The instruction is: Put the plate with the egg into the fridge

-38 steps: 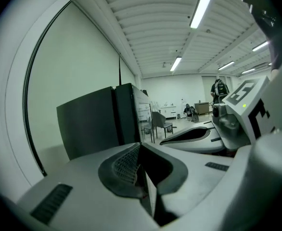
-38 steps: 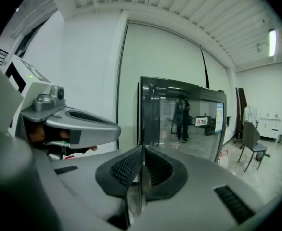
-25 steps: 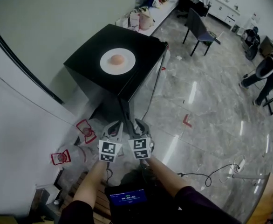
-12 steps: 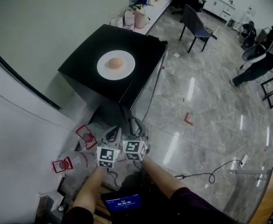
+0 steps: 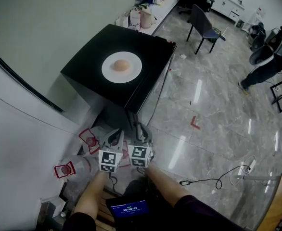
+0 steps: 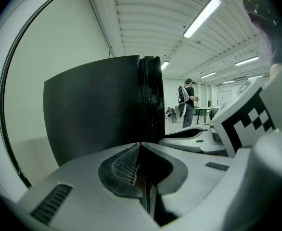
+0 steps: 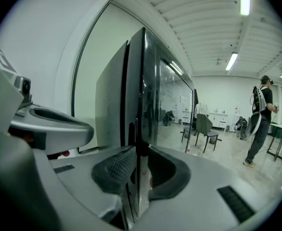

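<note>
- Plate (image 5: 109,70) with egg (image 5: 121,65) is in neither claw; right gripper (image 7: 136,165) has just been closing and clamps the upright fridge door edge (image 7: 140,105)
- Just beside it, left gripper (image 6: 142,153) has its jaws together and empty
- Judgement: the door should swing out over open floor (image 5: 203,114); a wall (image 5: 44,28) bounds the left
- Plate rests on top of the fridge (image 5: 90,52), above and beyond both grippers

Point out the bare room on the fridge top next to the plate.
The fridge top is bare all round the plate: widest at its left corner by the wall and its right corner toward the chair. The floor left of the fridge is crowded with clear containers.
</note>
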### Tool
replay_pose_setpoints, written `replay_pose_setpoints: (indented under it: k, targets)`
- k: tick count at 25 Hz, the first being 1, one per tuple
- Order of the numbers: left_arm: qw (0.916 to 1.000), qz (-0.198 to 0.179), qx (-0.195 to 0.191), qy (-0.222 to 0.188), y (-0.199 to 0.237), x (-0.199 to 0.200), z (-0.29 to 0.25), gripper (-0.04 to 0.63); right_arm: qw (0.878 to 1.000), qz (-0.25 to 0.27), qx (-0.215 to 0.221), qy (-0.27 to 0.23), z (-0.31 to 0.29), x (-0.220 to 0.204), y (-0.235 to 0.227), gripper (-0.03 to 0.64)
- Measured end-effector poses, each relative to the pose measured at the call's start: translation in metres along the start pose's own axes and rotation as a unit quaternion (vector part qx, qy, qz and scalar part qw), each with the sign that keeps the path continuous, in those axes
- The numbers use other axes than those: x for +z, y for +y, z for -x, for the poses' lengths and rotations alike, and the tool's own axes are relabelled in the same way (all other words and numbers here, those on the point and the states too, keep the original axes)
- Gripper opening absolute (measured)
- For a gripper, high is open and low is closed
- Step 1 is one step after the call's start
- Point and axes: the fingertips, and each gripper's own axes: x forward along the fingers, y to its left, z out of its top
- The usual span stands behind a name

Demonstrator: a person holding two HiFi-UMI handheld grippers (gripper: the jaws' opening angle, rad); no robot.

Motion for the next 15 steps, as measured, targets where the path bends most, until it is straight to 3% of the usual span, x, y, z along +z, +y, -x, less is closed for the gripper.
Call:
replay_pose_setpoints:
  k: [6,9,11,15]
  targets:
    - [0.9998,-0.006,-0.016,0.006,-0.009,-0.002,-0.005,0.012,0.999,-0.004,0.034,-0.003,0.003,0.001,-0.002,0.081]
    - [0.9993,-0.01,-0.037,0.003,-0.022,0.001,-0.01,0.012,1.0,-0.011,0.022,-0.009,0.019,-0.002,-0.021,0.071]
    - [0.9984,-0.012,-0.055,0.0,-0.031,0.004,-0.017,0.012,0.999,-0.012,0.027,-0.016,0.031,-0.007,-0.04,0.066]
    - [0.9917,-0.037,-0.123,-0.008,-0.081,0.02,-0.035,0.012,0.997,-0.003,0.079,-0.016,0.053,-0.017,-0.076,0.065]
